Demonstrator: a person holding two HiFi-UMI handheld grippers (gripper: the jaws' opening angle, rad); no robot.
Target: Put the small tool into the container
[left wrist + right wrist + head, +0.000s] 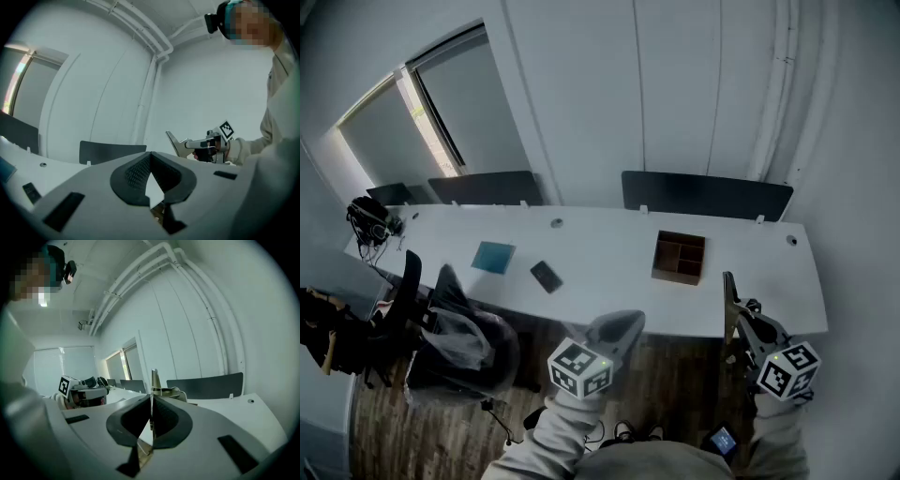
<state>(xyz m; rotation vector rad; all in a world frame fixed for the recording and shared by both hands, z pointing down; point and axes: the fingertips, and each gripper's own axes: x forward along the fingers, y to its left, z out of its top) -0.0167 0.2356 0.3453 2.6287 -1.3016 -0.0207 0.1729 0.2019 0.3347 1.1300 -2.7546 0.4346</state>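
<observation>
The head view alone takes in the whole long white table (609, 281). The brown wooden compartmented box (675, 275) stands toward its right end and a teal square pad (494, 257) lies toward its left. The small dark flat tool (547, 277) lies on the bare top between them, just right of the pad and well apart from the box, with neither gripper near it. The left gripper view catches only the table's left part, where tool and pad sit at the frame's edge (the pad cut off). The right gripper view shows a strip of the table's right end and the dark panels (206, 385) behind it, not the tool.

The tool's make cannot be told (too small, too dark). What lies in the box's compartments is hard to make out. A tan shape just beyond the right jaws cannot be identified.

The left gripper (621, 326) is held before the table's near edge, level and pointing toward the table. Its ribbed pads are pressed together at the tips with nothing between them. The right gripper (729, 286) is at the near edge below the box, tipped slightly downward, with its jaws pressed flat together and empty. Both ride on light-sleeved forearms (567, 427).
</observation>
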